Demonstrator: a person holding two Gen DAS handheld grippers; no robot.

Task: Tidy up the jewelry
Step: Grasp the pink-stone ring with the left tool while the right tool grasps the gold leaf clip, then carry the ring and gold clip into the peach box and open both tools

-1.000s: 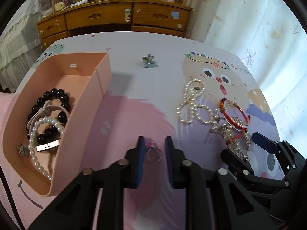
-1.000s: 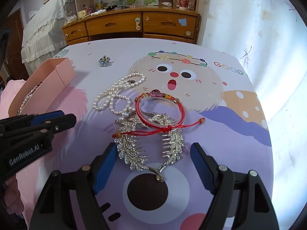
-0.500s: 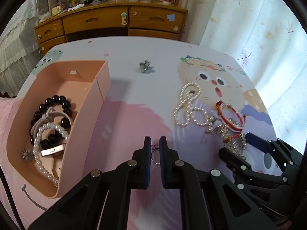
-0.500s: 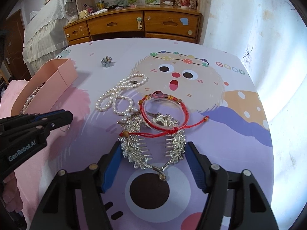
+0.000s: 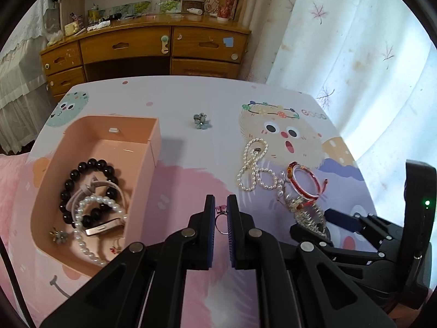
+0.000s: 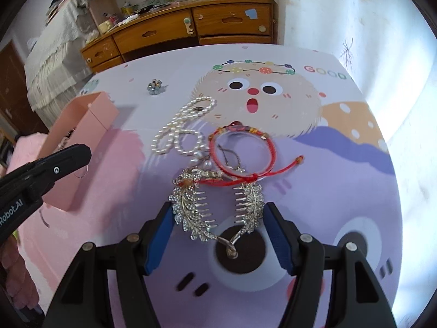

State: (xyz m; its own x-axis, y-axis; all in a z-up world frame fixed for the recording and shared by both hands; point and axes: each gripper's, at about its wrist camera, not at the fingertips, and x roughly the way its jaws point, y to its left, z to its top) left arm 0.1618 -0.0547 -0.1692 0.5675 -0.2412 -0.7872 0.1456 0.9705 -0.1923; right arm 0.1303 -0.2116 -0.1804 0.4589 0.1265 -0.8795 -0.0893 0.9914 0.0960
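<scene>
Left gripper [image 5: 220, 213]: closed on a small ring [image 5: 220, 220], held clear of the tablecloth [image 5: 191, 147].
Right gripper [image 6: 218, 218]: jaws have just been closing; blue pads flank the hair clip [image 6: 215, 207], one on each side; I cannot tell whether they touch it.
Red bracelet [image 6: 240, 153]: just ahead of the right gripper, lying over the clip's far end.
Pearl necklace [image 6: 181, 131]: ahead-left of the right gripper, beside the bracelet.
Pink box [image 5: 90, 136]: left of the left gripper, holding a black bead bracelet [image 5: 87, 188], a pearl bracelet [image 5: 92, 218] and a hair tie.
Flower brooch [image 5: 200, 120]: well ahead of the left gripper, alone.
</scene>
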